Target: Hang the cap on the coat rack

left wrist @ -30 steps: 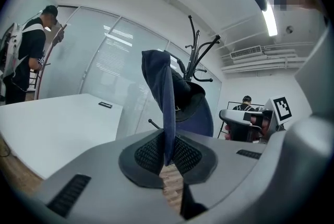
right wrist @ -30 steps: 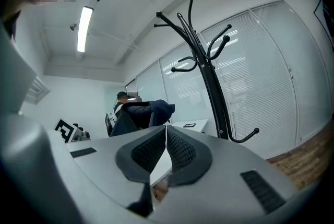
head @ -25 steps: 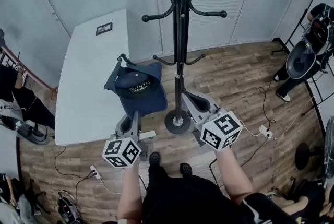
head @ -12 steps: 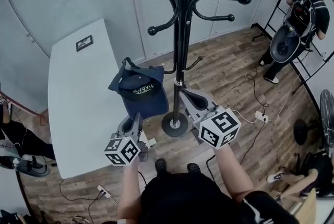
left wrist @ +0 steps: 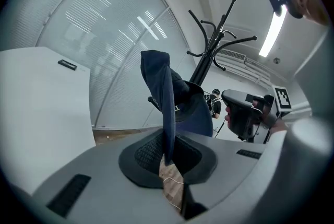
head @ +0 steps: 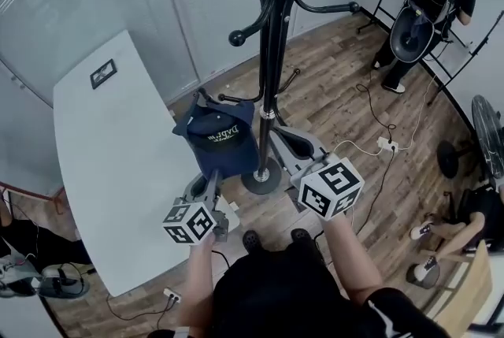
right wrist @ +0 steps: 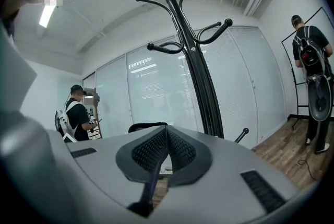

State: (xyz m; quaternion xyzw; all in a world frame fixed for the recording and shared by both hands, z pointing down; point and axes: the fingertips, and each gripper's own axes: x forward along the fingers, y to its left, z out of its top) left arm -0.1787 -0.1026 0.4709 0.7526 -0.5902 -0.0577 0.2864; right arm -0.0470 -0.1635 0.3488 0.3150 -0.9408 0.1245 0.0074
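A dark navy cap (head: 219,140) hangs upright from my left gripper (head: 211,185), whose jaws are shut on the cap's brim. In the left gripper view the cap (left wrist: 169,95) rises from between the pads. The black coat rack (head: 277,53) stands just right of the cap, its curved arms spreading above and its round base (head: 263,180) on the floor. My right gripper (head: 288,154) is shut with nothing in it, held beside the pole on its right. From the right gripper view the coat rack (right wrist: 194,66) towers straight ahead.
A white table (head: 110,171) lies to the left with a small dark card (head: 102,74) on it. A person with a backpack (head: 429,5) stands at the far right by a frame. Cables and a power strip (head: 386,144) lie on the wood floor.
Between the frames the head view has tilted, so the rack's arms loom larger and higher. The cap and both grippers have shifted slightly toward the pole. Both grips look unchanged.
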